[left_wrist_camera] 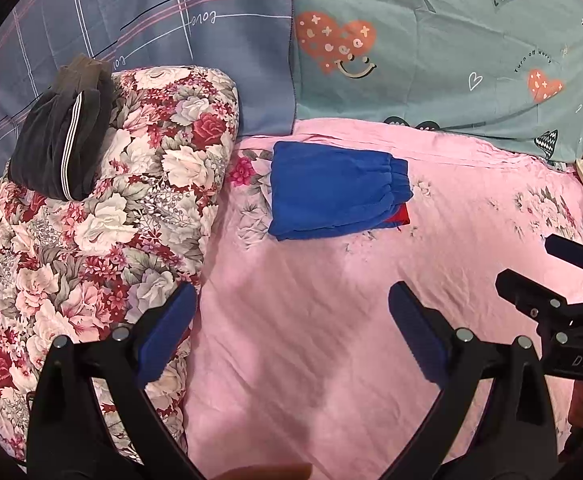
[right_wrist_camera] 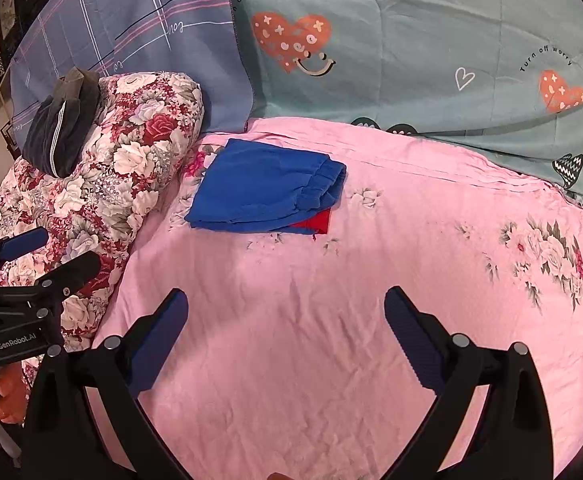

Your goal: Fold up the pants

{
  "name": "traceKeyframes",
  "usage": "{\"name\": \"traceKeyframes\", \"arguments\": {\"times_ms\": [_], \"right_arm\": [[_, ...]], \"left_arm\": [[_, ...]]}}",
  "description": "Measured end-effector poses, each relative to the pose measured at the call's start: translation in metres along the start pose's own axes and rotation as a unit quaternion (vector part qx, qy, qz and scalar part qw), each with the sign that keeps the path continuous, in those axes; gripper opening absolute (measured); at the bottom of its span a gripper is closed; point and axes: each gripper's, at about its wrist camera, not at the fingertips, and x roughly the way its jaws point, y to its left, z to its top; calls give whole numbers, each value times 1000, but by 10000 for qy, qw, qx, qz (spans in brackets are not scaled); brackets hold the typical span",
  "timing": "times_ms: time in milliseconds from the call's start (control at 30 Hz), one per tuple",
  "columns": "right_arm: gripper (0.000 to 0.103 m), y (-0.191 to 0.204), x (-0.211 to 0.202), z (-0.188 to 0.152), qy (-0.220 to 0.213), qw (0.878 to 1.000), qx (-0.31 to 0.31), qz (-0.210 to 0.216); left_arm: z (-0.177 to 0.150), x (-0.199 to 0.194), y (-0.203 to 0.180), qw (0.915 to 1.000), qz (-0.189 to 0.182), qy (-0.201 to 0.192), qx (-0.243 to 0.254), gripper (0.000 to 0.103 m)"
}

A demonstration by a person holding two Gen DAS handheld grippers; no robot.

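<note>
Blue pants (left_wrist_camera: 331, 190) lie folded into a compact rectangle on the pink bed sheet (left_wrist_camera: 331, 320), elastic waistband to the right, a red patch showing under the right corner. They also show in the right wrist view (right_wrist_camera: 267, 190). My left gripper (left_wrist_camera: 291, 320) is open and empty, hovering over the sheet well short of the pants. My right gripper (right_wrist_camera: 287, 320) is open and empty, also short of the pants. The right gripper shows at the right edge of the left wrist view (left_wrist_camera: 547, 272); the left gripper shows at the left edge of the right wrist view (right_wrist_camera: 47, 252).
A rolled floral quilt (left_wrist_camera: 103, 220) lies at the left with dark folded garments (left_wrist_camera: 67, 136) on top. A blue checked cloth (left_wrist_camera: 151, 20) and a teal heart-print cloth (left_wrist_camera: 451, 60) hang behind the bed. The sheet (right_wrist_camera: 371, 320) spreads wide to the right.
</note>
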Motion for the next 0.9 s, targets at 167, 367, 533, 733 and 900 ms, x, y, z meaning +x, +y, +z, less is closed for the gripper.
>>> {"name": "traceKeyframes", "arguments": {"times_ms": [167, 367, 533, 733, 900], "right_arm": [[99, -2, -1, -3, 27, 10000, 83, 5], [99, -2, 0, -3, 41, 10000, 49, -12], [99, -1, 1, -3, 54, 10000, 56, -8], [99, 0, 2, -3, 51, 10000, 19, -1], [99, 0, 2, -2, 40, 10000, 41, 15]], "left_arm": [[0, -2, -2, 10000, -45, -9, 46, 98], [1, -1, -2, 10000, -77, -4, 35, 98], [1, -1, -2, 10000, -78, -9, 34, 98], [1, 0, -3, 10000, -71, -5, 44, 98], [1, 0, -3, 9999, -106, -4, 64, 98]]}}
